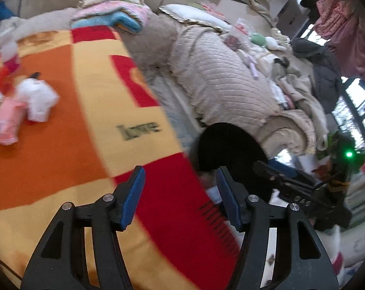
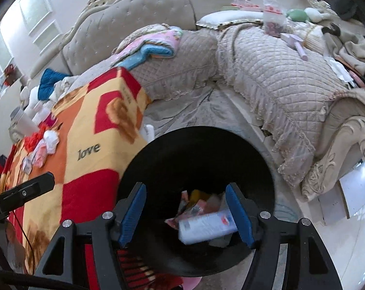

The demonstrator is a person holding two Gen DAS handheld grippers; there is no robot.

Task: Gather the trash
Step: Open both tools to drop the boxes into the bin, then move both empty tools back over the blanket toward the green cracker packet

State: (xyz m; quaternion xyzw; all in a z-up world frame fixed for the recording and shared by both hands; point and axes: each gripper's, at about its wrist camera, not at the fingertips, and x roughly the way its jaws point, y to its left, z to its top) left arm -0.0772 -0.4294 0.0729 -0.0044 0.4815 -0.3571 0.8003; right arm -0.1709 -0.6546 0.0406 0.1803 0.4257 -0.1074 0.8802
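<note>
Right gripper (image 2: 186, 213) hangs over the black bin (image 2: 255, 149), jaws apart, nothing pinched; white packet (image 2: 206, 227) is in the bin. Left gripper (image 1: 180, 197) open and empty over the blanket (image 1: 85, 120). I reckon crumpled tissue (image 1: 38, 101) and pink pack (image 1: 4, 123) are next.

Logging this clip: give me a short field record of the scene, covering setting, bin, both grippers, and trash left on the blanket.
setting: living room, quilted sofa, table under an orange, yellow and red blanket
bin: black bin beside the table, wrappers inside
white packet: over the bin mouth, between the right gripper's fingers, blurred; contact cannot be told
right gripper: jaws apart, above the bin
left gripper: jaws apart, nothing between them, over the blanket's edge
trash left: pink packet, crumpled white wrapper on the blanket
</note>
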